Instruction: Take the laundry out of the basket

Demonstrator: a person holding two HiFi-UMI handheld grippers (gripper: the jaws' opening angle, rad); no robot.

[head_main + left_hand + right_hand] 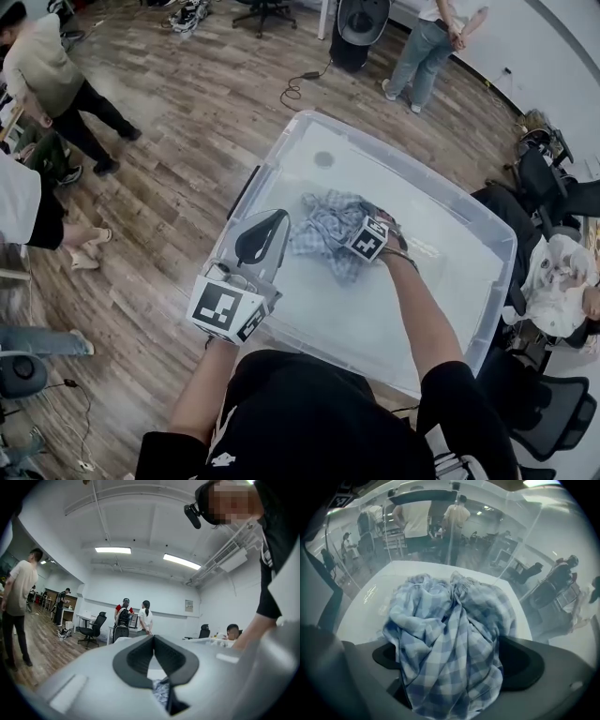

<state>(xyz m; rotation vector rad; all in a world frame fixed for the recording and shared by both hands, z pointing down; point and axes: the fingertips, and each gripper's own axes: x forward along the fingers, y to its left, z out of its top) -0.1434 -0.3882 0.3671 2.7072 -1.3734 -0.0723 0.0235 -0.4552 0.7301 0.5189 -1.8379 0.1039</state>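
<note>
A blue-and-white checked cloth (323, 230) lies bunched in the middle of a clear plastic bin (356, 309) that serves as the basket. My right gripper (352, 248) reaches down into the bin and is shut on the cloth. In the right gripper view the cloth (450, 620) fills the space between the jaws of that gripper (452, 667) and spills over them. My left gripper (279, 217) hovers over the bin's left rim, shut and holding nothing. In the left gripper view that gripper (153, 637) points toward the room, and a scrap of the cloth (161, 692) shows below its tips.
The bin stands on a wooden floor (187, 122). Several people stand at the left (52, 80) and far side (431, 47). Someone sits at the right (562, 281) among office chairs (553, 412). A cable (300, 84) lies on the floor beyond the bin.
</note>
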